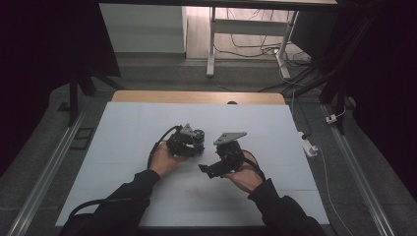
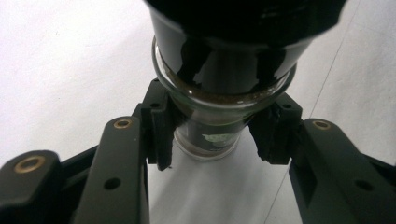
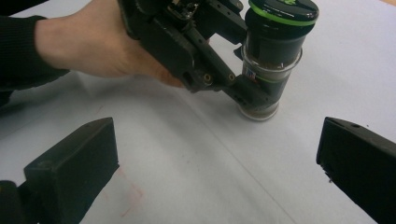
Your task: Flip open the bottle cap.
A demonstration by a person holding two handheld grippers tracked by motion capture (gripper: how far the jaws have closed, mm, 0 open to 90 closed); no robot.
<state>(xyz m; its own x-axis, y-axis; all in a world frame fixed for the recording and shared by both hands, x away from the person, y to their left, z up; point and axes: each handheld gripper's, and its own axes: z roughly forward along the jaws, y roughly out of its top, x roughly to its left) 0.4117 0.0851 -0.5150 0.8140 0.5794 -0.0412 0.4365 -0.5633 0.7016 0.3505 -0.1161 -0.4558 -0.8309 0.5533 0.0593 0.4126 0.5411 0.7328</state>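
Observation:
A small glass jar (image 2: 219,88) with a black, green-rimmed lid and brown contents stands upright on the white table (image 1: 123,147). My left gripper (image 2: 215,137) is shut on the jar's glass body below the lid, one pad on each side. In the high view the left gripper (image 1: 195,146) holds the jar (image 1: 198,136) at the table's middle. My right gripper (image 1: 212,165) hovers just to its right, open and holding nothing. In the right gripper view the right gripper (image 3: 217,154) has its jaws spread wide, and the jar (image 3: 273,60) stands ahead of them in the left gripper (image 3: 254,95).
The white table surface has bare room on all sides of the grippers. A wooden strip (image 1: 196,97) runs along its far edge. Beyond it are desk legs (image 1: 211,44) and floor cables (image 1: 300,73). A power strip (image 1: 310,146) lies off the right edge.

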